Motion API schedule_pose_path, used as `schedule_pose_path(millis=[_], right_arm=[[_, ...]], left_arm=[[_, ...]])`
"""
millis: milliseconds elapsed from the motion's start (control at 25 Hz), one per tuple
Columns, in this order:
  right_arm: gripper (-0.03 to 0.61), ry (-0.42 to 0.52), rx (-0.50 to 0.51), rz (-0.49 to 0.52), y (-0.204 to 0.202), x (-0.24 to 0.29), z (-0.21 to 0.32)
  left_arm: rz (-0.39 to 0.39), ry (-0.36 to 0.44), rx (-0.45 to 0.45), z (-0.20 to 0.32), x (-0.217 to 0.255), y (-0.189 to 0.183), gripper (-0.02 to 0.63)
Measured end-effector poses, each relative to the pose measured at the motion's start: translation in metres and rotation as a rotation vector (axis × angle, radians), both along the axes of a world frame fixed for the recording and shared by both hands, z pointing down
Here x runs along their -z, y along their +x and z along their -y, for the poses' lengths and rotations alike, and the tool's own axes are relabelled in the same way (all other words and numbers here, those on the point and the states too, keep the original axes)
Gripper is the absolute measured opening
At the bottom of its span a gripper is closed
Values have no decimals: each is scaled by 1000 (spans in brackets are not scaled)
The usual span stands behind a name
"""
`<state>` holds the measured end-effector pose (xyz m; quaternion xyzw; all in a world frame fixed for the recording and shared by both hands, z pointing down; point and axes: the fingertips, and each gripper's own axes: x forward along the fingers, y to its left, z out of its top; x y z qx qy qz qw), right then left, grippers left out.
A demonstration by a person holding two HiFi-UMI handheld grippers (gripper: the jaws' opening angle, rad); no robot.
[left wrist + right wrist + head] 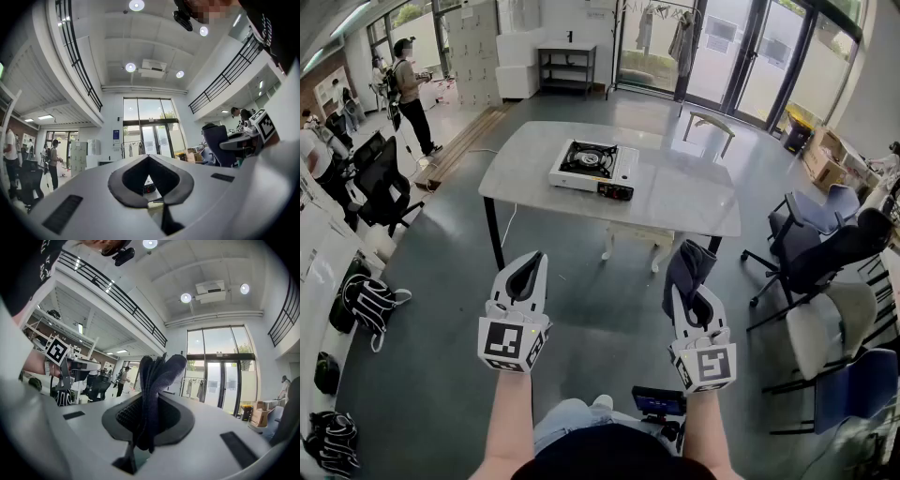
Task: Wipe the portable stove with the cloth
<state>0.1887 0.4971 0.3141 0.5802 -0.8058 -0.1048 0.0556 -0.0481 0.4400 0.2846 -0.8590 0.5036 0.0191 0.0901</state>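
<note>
Cloth (688, 265) pinched in my right gripper (693, 298), bunched past the jaw tips. Left gripper (528, 272) pressed together, empty. Portable stove (594, 169) sits far ahead on the table (694, 206), left of the cloth, long axis left-right, well apart.

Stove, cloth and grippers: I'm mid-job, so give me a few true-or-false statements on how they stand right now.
1. The right gripper is shut on the cloth. True.
2. The left gripper holds a second cloth. False: its jaws are together on nothing.
3. The portable stove sits on the table. True.
4. The cloth is touching the stove. False: it is held over the floor, well short of the table.
</note>
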Motion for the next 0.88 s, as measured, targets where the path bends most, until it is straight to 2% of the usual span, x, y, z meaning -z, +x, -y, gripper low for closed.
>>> schedule_pose_path(millis=[480, 640, 880], right_arm=[[64, -21, -19, 43, 34, -12, 27], [64, -14, 16, 59, 34, -13, 47], [64, -17, -9, 47, 32, -17, 102]], left_arm=[[4, -20, -3, 32, -6, 25, 8], [2, -25, -12, 57, -12, 31, 8], [-17, -28, -15, 114, -19, 23, 8]])
